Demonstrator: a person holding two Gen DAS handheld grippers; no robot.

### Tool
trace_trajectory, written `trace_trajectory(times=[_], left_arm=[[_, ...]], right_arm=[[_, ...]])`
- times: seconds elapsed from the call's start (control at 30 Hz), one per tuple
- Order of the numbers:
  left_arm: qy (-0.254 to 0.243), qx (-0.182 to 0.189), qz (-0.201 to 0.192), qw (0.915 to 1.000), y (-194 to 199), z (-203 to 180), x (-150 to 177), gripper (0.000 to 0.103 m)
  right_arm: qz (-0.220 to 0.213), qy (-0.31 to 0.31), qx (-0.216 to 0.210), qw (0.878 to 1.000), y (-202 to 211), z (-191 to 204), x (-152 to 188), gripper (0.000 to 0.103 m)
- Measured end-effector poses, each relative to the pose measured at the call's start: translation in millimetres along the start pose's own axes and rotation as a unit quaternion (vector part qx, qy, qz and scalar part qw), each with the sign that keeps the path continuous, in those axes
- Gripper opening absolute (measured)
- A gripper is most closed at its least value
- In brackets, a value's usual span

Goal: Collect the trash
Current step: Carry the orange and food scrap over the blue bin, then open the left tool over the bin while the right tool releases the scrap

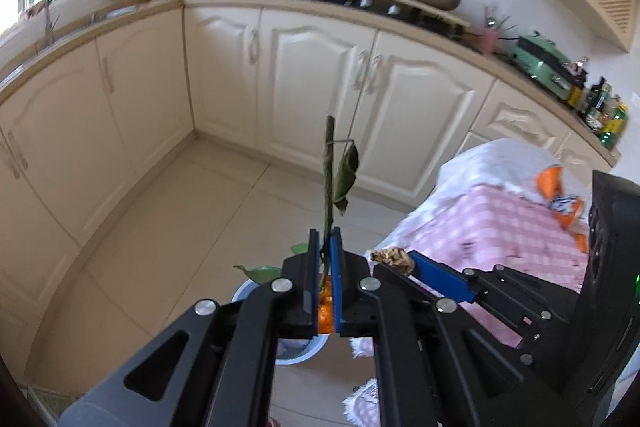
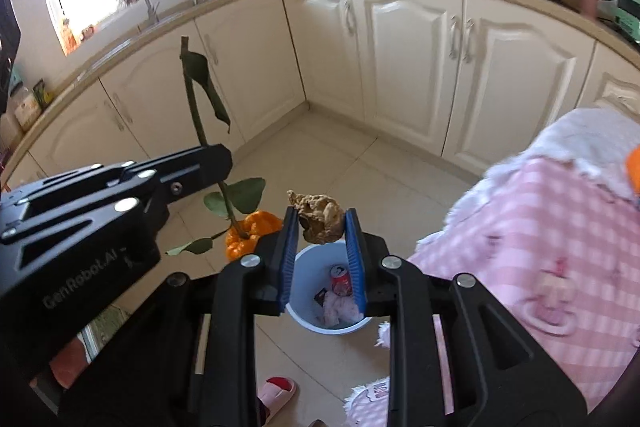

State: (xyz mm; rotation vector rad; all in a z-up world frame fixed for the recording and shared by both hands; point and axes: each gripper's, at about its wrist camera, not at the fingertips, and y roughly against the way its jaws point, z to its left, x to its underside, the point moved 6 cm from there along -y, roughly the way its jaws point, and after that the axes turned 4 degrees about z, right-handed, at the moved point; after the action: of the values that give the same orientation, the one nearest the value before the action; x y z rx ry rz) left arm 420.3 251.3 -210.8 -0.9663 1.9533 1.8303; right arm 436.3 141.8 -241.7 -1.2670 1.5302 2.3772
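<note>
The left gripper (image 1: 325, 259) has its jaws pinched nearly together on a thin green stem (image 1: 329, 179) with a few leaves. In the right wrist view the stem (image 2: 196, 107) rises toward the upper left of the frame, and an orange flower head (image 2: 250, 231) hangs at its lower end, just left of the right gripper (image 2: 321, 227).

The right gripper's jaws stand partly apart and clamp a crumpled brown dried scrap (image 2: 320, 217) between the blue pads. In the left wrist view this scrap (image 1: 394, 259) shows at centre right, beside the left gripper's black frame.

Directly under the right jaws, at lower centre of the right wrist view, stands a pale blue bin (image 2: 304, 311) on the tiled floor (image 2: 360, 179). Inside lie a red can (image 2: 340, 279) and pinkish crumpled paper. In the left wrist view only slivers of the bin's rim (image 1: 244, 291) show behind the gripper.

The pink checked cloth (image 2: 540, 227) covering the desk fills the right side, its fringed edge near the bin's right rim. Cream cabinets (image 2: 400, 67) curve across the upper half, and open floor lies between them and the bin. A pink slipper (image 2: 278, 389) sits at the bottom edge, near the bin.
</note>
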Motion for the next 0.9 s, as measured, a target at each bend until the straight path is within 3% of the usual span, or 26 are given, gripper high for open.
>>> trace_trajectory(times=[0.27,0.57,0.6,0.63,0.7,0.9], left_arm=[[0.021,-0.005,0.049,0.9986,-63.1,31.2,10.9,0.005],[0.023,-0.008,0.08,0.9965,-106.8,33.9,12.6,0.007],[0.022,-0.011,0.085,0.9961,-110.4,34.4,13.0,0.012],[0.023,-0.019,0.089,0.9956,-113.8,36.0,13.9,0.027],[0.027,-0.029,0.092,0.995,-117.2,38.3,14.8,0.042],[0.034,-0.041,0.113,0.9922,-123.8,47.8,25.4,0.042]], right_arm=[[0.049,0.0,0.005,0.999,-62.9,1.3,17.8,0.024],[0.067,-0.009,0.019,0.998,-90.2,-12.3,24.9,0.024],[0.069,-0.01,0.018,0.997,-92.4,-13.8,25.5,0.024],[0.072,-0.012,0.018,0.997,-94.4,-15.0,26.4,0.024],[0.075,-0.012,0.02,0.997,-97.6,-16.5,28.1,0.024],[0.08,-0.012,0.018,0.997,-100.2,-14.9,28.3,0.024]])
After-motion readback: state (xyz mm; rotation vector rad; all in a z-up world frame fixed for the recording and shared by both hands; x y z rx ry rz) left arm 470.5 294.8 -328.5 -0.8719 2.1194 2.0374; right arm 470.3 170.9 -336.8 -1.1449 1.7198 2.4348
